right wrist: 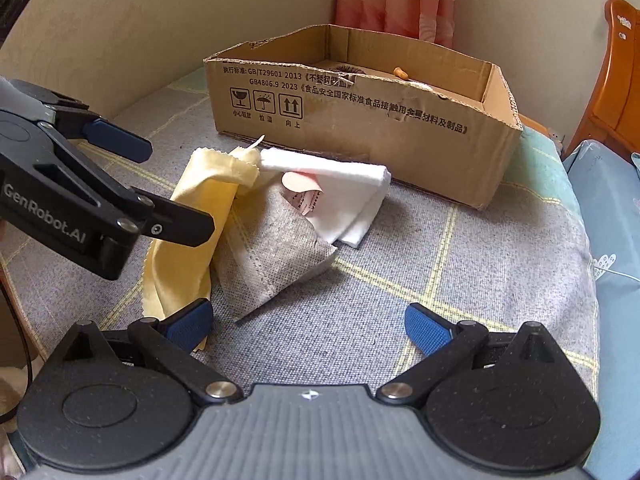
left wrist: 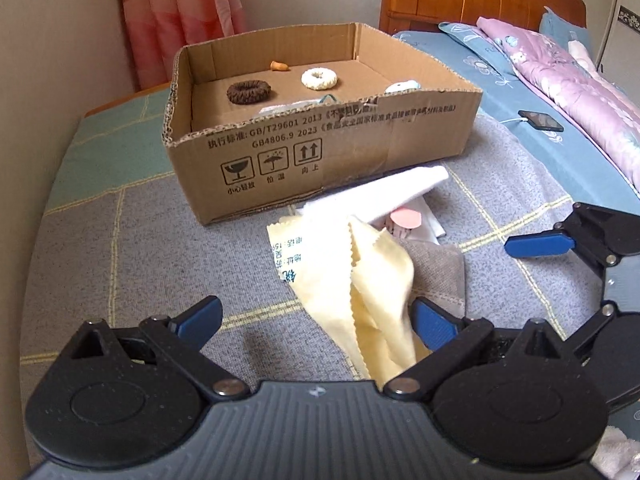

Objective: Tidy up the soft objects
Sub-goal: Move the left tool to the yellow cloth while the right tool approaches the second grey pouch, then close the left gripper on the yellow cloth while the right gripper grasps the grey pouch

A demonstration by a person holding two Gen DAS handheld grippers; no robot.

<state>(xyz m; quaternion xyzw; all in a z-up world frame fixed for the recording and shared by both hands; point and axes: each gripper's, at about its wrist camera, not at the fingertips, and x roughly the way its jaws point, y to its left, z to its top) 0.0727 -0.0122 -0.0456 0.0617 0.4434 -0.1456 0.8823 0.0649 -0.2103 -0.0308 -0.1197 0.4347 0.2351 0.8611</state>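
the cardboard box point(left wrist: 320, 148) at 12 o'clock already holds hair ties; yellow cloth point(left wrist: 372, 280), grey cloth point(right wrist: 276, 248) and white cloth point(right wrist: 352, 200) wait outside. left hand-held gripper point(left wrist: 316, 320) and right hand-held gripper point(right wrist: 308, 326) are spread, empty.

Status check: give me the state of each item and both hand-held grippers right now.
Left hand-held gripper: open, yellow cloth between its fingers, not clamped.
Right hand-held gripper: open, holding nothing.
Yellow cloth: crumpled, partly raised.
Grey cloth: folded, on the blanket.
White cloth: folded, beside the box.
Cardboard box: open-topped, upright.
Brown scrunchie: in the box.
White scrunchie: in the box.
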